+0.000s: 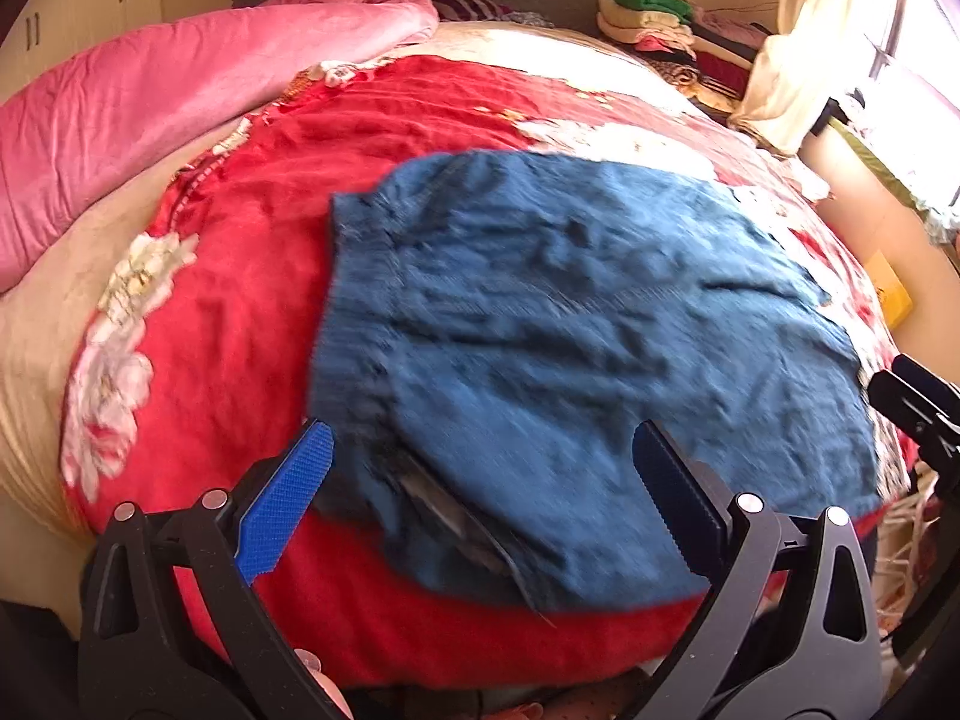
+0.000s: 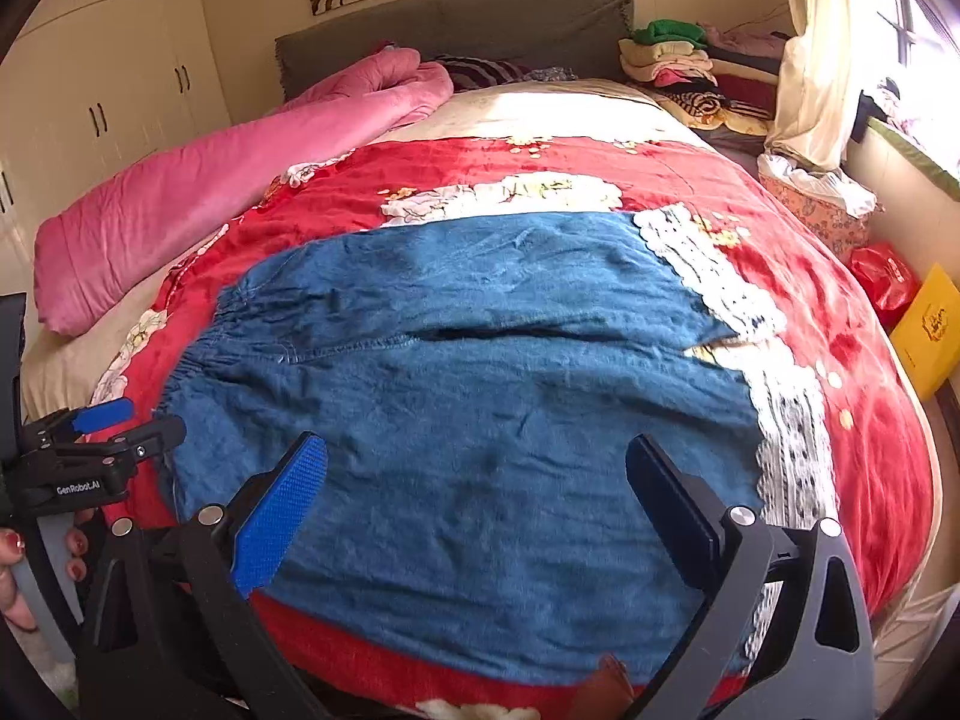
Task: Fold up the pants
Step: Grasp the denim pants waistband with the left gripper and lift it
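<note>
The blue pants [image 2: 456, 420] lay spread flat across the red bedspread [image 2: 840, 324], ready for folding, while the left gripper [image 1: 480, 480] and right gripper [image 2: 477, 492] hovered above them, jaws apart and empty.

1. Your left wrist camera looks forward between its own spread fingers [image 1: 678, 495] from the foot edge of the bed [image 1: 36, 336], tilted down, close over the waistband end of the blue pants [image 1: 570, 330].
2. Your right wrist camera sits further toward the lace cuffs [image 2: 786, 438], aimed up the bed at the headboard [image 2: 456, 30], equally near the cloth.
3. Both views share the pants, the red floral blanket [image 2: 840, 300], the pink quilt [image 1: 150, 120] and the clothes pile [image 2: 678, 57].
4. Each view catches the other tool: the right gripper [image 1: 915, 405] at your left view's right edge, the left gripper [image 2: 117, 426] at your right view's left edge.
</note>
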